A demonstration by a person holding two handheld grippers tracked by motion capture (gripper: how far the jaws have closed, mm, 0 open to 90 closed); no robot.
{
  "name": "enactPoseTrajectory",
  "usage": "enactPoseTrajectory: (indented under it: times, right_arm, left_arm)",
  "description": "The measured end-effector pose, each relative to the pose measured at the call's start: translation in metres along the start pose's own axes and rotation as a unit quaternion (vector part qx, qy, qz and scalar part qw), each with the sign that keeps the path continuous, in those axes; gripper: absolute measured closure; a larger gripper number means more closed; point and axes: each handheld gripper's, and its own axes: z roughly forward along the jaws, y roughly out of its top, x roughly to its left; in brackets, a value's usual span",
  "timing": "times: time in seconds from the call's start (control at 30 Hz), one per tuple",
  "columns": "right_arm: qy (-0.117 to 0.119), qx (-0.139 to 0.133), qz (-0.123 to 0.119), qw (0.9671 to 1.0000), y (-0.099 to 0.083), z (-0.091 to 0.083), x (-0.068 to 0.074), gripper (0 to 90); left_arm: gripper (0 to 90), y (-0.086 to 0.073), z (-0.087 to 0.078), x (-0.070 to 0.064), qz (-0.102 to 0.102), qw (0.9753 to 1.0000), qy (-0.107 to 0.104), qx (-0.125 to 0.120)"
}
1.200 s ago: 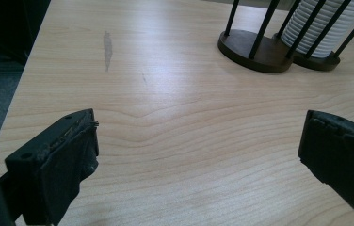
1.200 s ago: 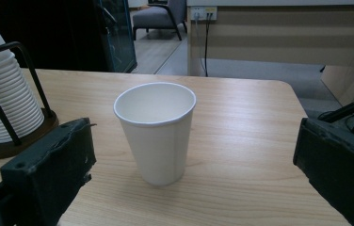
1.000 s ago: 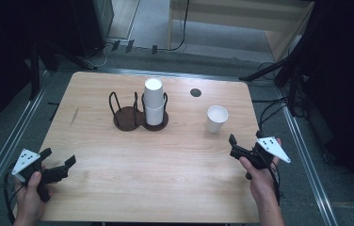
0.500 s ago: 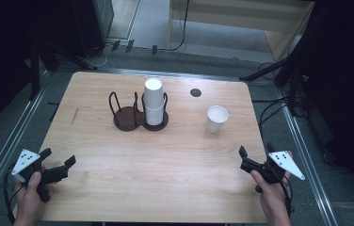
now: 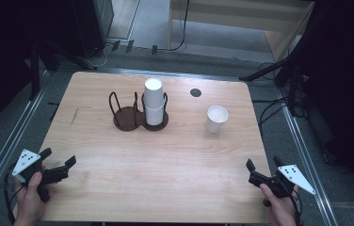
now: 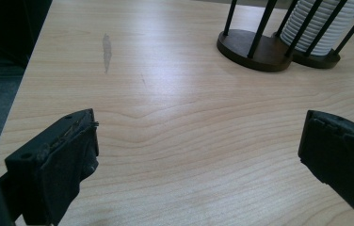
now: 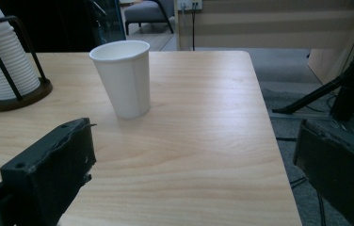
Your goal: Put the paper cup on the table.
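A single white paper cup [image 5: 216, 118] stands upright on the right part of the wooden table [image 5: 165, 160]; it also shows ahead of the right jaws as the cup [image 7: 123, 77]. A stack of white cups [image 5: 153, 100] sits in the right ring of a dark two-ring wire holder [image 5: 128, 115], seen too as the stack [image 6: 323, 26]. My left gripper [image 5: 58, 162] rests open at the front left corner. My right gripper [image 5: 263, 165] is open at the front right corner. Nothing is between either pair of jaws.
A small dark round spot [image 5: 195, 92] marks the table behind the lone cup. A grey smudge [image 6: 106, 47] lies on the left side of the tabletop. Metal rails [image 5: 5, 146] and cables run along the floor beside the table.
My right gripper has drawn back toward the front right corner and away from the lone cup. The left gripper has stayed in place.
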Motion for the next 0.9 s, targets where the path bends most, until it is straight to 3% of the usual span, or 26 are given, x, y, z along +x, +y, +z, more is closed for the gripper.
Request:
enactPoseTrajectory:
  times: [0.37,0.63,0.9]
  right_arm:
    - [-0.008,0.023,-0.005,0.9997,-0.02,-0.013,-0.009,0.0]
    - [-0.002,0.027,0.005,0.9996,-0.03,-0.019,-0.011,1.6]
    - [-0.014,0.027,0.003,0.9995,-0.037,-0.024,-0.013,1.6]
  left_arm:
    - [0.0,0.0,0.0,0.0,0.0,1.0,0.0,-0.002]
    - [0.0,0.0,0.0,-0.001,0.003,1.0,0.002,-0.003]
    - [0.0,0.0,0.0,0.0,0.003,1.0,0.001,-0.002]
